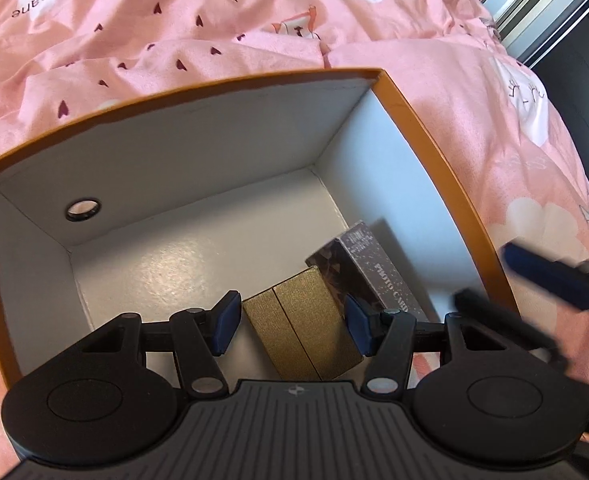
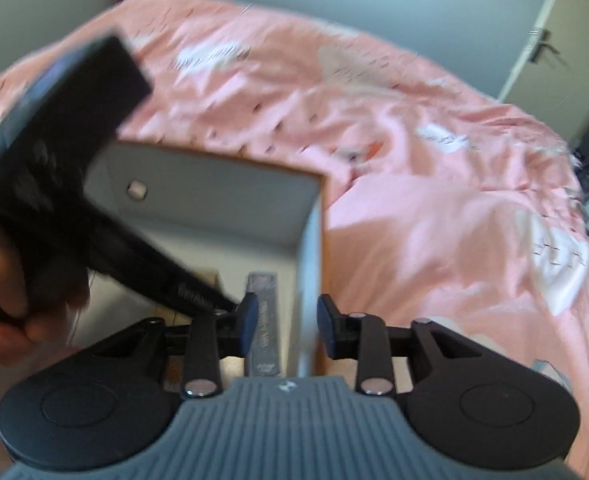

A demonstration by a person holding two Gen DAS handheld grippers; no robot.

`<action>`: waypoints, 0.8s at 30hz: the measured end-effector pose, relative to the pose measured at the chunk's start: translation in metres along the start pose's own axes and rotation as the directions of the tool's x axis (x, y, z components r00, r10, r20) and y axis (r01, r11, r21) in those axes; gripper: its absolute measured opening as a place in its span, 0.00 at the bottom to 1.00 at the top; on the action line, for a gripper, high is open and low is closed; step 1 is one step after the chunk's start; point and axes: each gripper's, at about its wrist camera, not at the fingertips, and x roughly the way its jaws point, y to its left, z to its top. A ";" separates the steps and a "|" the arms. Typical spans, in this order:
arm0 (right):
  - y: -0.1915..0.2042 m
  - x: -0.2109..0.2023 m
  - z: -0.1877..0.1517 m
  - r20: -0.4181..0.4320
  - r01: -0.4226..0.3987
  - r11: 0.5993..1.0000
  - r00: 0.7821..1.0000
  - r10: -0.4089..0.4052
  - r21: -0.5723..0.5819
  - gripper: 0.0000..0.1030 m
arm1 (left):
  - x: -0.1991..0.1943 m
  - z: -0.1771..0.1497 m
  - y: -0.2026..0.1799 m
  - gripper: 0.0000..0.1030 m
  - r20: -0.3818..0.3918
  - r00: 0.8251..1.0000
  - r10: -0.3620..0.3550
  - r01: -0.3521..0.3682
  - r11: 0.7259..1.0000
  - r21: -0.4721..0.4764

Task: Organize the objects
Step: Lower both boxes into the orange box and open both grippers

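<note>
An orange-rimmed cardboard box (image 1: pixel 414 120) with white inner walls sits open on a pink bed. My left gripper (image 1: pixel 292 326) reaches down into it, its blue pads on both sides of a gold box (image 1: pixel 302 320) and shut on it. Beside that, a grey "PHOTO CARD" box (image 1: pixel 378 276) lies against the right wall. My right gripper (image 1: pixel 484 274) shows blurred over the right rim. In the right wrist view my right gripper (image 2: pixel 288 326) stands open astride the box's wall (image 2: pixel 308 280). The photo card box (image 2: pixel 264 320) is next to its left pad, not pressed.
The rumpled pink duvet (image 1: pixel 214 40) surrounds the box on all sides. A round hole (image 1: pixel 83 210) pierces the box's left wall. A person's hand (image 2: pixel 2 280) holds the left tool at the left of the right wrist view. A door (image 2: pixel 542 48) stands behind the bed.
</note>
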 end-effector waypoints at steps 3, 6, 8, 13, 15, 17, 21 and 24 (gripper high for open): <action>-0.008 -0.005 -0.002 0.017 0.041 0.999 0.999 -0.041 0.008 0.36 | 0.002 -0.001 -0.007 0.63 0.017 1.000 0.019 -0.020 1.000 0.011; -0.017 0.001 -0.007 -0.023 0.027 0.998 0.999 -0.025 0.055 0.35 | 0.005 0.001 -0.011 0.63 0.021 1.000 0.010 -0.010 1.000 -0.003; -0.025 0.003 -0.011 -0.038 0.006 0.996 0.999 -0.003 0.089 0.34 | 0.006 0.002 -0.012 0.63 0.023 1.000 -0.004 0.004 1.000 -0.026; -0.027 0.008 -0.019 -0.053 -0.006 0.995 0.999 0.011 0.104 0.34 | 0.011 0.001 -0.011 0.63 0.018 0.997 -0.080 0.081 0.993 -0.082; -0.029 0.004 -0.024 -0.056 -0.009 0.994 0.998 0.015 0.113 0.34 | 0.012 0.002 -0.012 0.63 0.008 0.997 -0.082 0.083 0.993 -0.079; -0.031 0.005 -0.025 -0.057 -0.012 0.992 0.998 0.019 0.125 0.34 | 0.013 0.002 -0.011 0.63 -0.005 0.996 -0.094 0.094 0.993 -0.075; -0.031 0.006 -0.025 -0.060 -0.017 0.991 0.998 0.026 0.136 0.34 | 0.014 0.004 -0.011 0.63 -0.021 0.994 -0.105 0.103 0.992 -0.073; -0.029 0.007 -0.025 -0.062 -0.021 0.991 0.998 0.030 0.132 0.34 | 0.013 0.003 -0.011 0.63 -0.019 0.994 -0.110 0.108 0.991 -0.078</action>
